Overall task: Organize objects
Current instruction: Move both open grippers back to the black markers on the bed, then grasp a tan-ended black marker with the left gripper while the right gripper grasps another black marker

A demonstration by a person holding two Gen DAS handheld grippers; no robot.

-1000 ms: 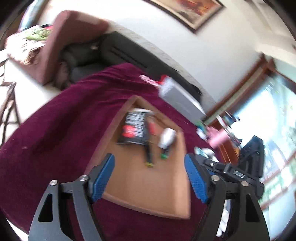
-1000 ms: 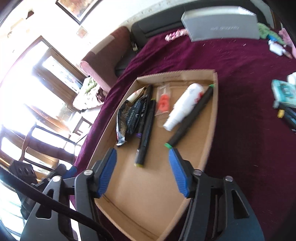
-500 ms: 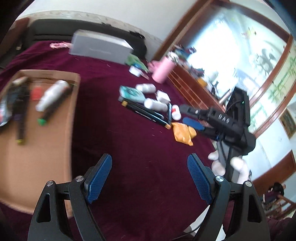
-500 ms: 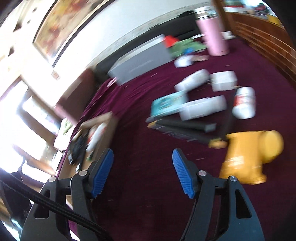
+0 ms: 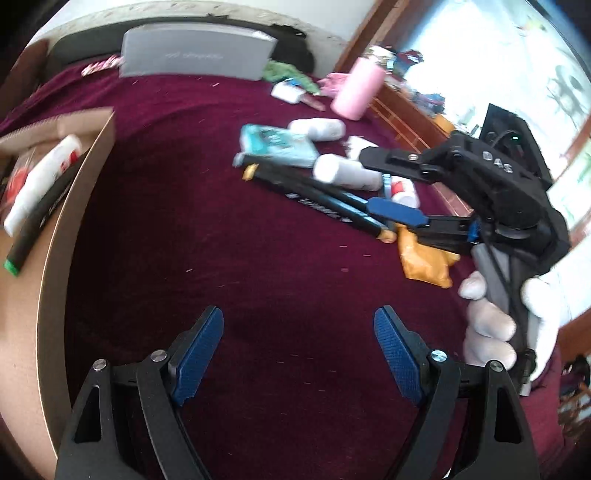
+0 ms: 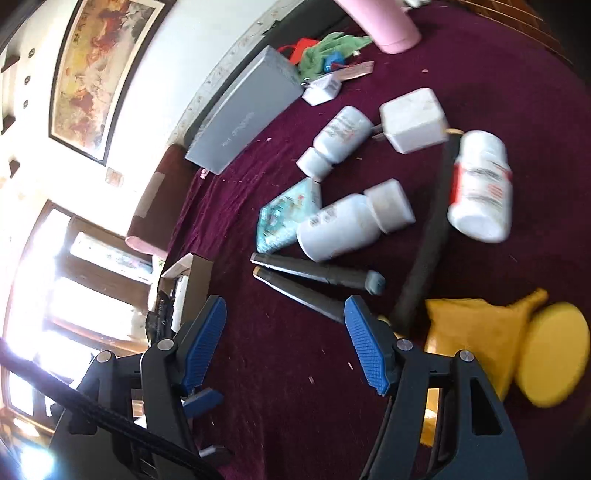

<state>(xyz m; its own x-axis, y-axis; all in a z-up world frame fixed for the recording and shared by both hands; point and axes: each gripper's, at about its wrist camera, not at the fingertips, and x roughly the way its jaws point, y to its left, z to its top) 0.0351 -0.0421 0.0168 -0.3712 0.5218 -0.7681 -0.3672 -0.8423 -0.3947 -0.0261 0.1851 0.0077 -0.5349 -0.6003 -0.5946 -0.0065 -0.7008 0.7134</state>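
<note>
Currently, both grippers are empty with their jaws spread wide. The left gripper hovers over bare maroon cloth, with no object between its blue pads. The right gripper is likewise spread and pinches nothing.

Nearest the right gripper lie two dark markers, side by side on the cloth. Their long axes run from upper left to lower right in the right wrist view, and their lower ends pass just ahead of the right-hand fingertip. A yellow pouch with a round yellow cap lies to the right of that fingertip. A third dark marker runs steeply upward from the pouch.

Beyond the markers lie a white bottle, a teal packet touching it, a second white bottle, a red-labelled bottle and a white charger block. Farther still stand a grey box and a pink tumbler.

The cardboard tray lies to the left of the left gripper and already holds a white bottle and a green-tipped marker.

Judgement: the right gripper is the nearer one to the loose markers. The left wrist view shows it reaching over their yellow-tipped end. A grasp there requires the jaws to close across the marker's long axis, so the wrist may need rotation to straddle it.
</note>
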